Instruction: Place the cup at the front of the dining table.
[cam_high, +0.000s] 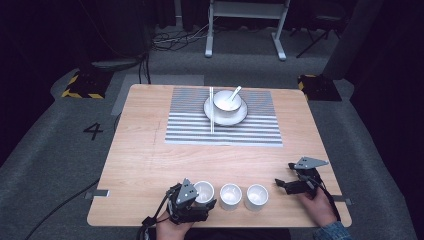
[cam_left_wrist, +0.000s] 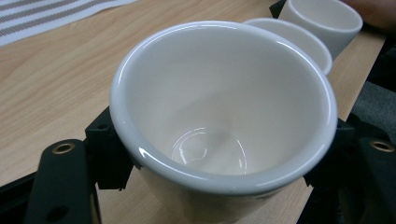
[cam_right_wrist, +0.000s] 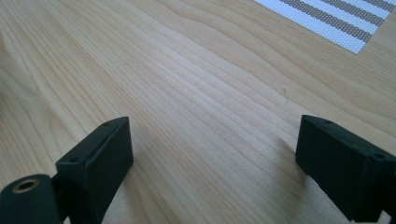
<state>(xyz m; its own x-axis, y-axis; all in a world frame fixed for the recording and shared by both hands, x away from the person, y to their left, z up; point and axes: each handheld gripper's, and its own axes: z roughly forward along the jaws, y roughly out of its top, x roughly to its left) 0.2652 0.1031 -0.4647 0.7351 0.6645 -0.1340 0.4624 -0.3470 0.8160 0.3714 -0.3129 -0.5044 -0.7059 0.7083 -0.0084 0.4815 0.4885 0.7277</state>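
Left gripper (cam_high: 200, 200) is clamping the first white cup (cam_left_wrist: 224, 116) in the row, while the right gripper (cam_high: 286, 175) is sitting wide open over the desk (cam_high: 150, 160).

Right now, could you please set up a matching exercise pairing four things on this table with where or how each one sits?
Things:
1. leftmost cup
2. right gripper
3. spoon
4. chopsticks

States:
A. jaws apart above bare wood
B. lying across the plate's left rim
C. clamped between the left gripper's jaws
D. leaning in the bowl

Pairs: 1-C, 2-A, 3-D, 4-B
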